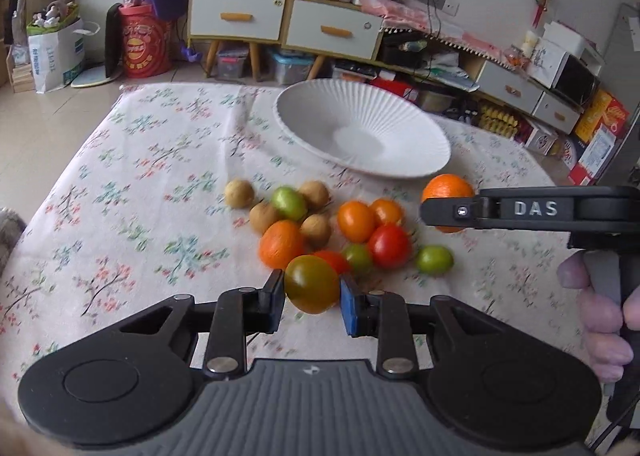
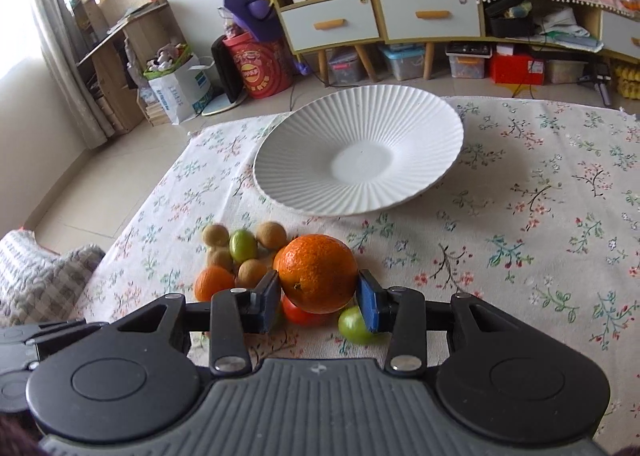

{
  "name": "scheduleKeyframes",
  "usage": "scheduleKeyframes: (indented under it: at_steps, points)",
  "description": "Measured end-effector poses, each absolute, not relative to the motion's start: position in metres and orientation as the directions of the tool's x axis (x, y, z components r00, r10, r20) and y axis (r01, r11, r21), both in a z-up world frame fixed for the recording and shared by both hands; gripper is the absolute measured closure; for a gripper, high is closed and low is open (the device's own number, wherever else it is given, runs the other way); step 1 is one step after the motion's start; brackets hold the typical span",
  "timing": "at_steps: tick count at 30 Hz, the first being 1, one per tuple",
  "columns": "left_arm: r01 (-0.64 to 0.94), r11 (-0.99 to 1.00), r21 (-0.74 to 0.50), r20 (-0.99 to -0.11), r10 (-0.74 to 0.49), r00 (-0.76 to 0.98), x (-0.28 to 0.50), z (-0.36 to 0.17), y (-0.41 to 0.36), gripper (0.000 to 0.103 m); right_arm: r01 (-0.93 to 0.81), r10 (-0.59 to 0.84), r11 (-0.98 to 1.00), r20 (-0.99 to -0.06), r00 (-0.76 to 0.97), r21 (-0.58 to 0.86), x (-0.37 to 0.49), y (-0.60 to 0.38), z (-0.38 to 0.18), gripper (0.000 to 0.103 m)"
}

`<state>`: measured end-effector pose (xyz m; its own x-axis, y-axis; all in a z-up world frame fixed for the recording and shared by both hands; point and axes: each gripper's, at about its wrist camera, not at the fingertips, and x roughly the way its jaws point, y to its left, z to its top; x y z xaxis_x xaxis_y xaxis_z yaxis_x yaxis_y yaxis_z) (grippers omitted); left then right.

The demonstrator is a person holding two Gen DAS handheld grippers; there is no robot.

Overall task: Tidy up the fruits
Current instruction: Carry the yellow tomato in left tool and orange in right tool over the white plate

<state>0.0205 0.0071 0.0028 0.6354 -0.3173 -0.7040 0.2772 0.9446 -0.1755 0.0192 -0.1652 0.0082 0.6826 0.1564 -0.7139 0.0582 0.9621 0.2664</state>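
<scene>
1. Gripping a mottled green-brown tomato (image 1: pixel 312 283), the left gripper (image 1: pixel 312 302) had both pads pressed to its sides, low in the centre of the left wrist view.
2. The right gripper (image 2: pixel 318 296) was clamped on an orange (image 2: pixel 318 272) at lower centre of the right wrist view.
3. Loose fruit (image 1: pixel 352 228) lay heaped on the floral tablecloth (image 1: pixel 120 175) at mid-frame, just beyond both loads.
4. The white ribbed plate (image 2: pixel 420 127) sat empty farther up the frame, clear of the heap.
5. Risks, as I judged them: the smooth tomato could squirt from so narrow a pinch; the two grippers, near each other, could collide over the plate; dropped fruit might roll off.
</scene>
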Motion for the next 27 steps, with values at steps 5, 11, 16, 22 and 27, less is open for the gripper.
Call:
scheduleKeyframes:
  at_steps: [5, 11, 16, 22, 27]
  points:
    - [0.313, 0.938, -0.151, -0.670, -0.330, 0.665, 0.036, 0.012, -0.011, 0.082, 0.097, 0.140, 0.955, -0.716, 0.684, 0.279, 0.034, -0.173, 0.015, 0.065]
    - [0.395, 0.907, -0.148, -0.653, -0.389, 0.650, 0.066, 0.012, -0.029, 0.082, 0.110, 0.142, 0.953, -0.736, 0.662, 0.283, 0.055, -0.181, 0.014, 0.065]
    - [0.441, 0.890, -0.115, -0.640, -0.406, 0.652, 0.092, 0.006, -0.048, 0.082, 0.110, 0.175, 0.940, -0.735, 0.655, 0.322, 0.077, -0.190, 0.012, 0.065]
    - [0.465, 0.881, -0.090, -0.639, -0.409, 0.651, 0.123, -0.010, -0.063, 0.082, 0.117, 0.175, 0.939, -0.739, 0.651, 0.324, 0.102, -0.198, 0.001, 0.065]
    - [0.461, 0.885, -0.064, -0.640, -0.391, 0.661, 0.137, -0.020, -0.068, 0.082, 0.142, 0.183, 0.925, -0.741, 0.646, 0.353, 0.116, -0.205, -0.011, 0.065]
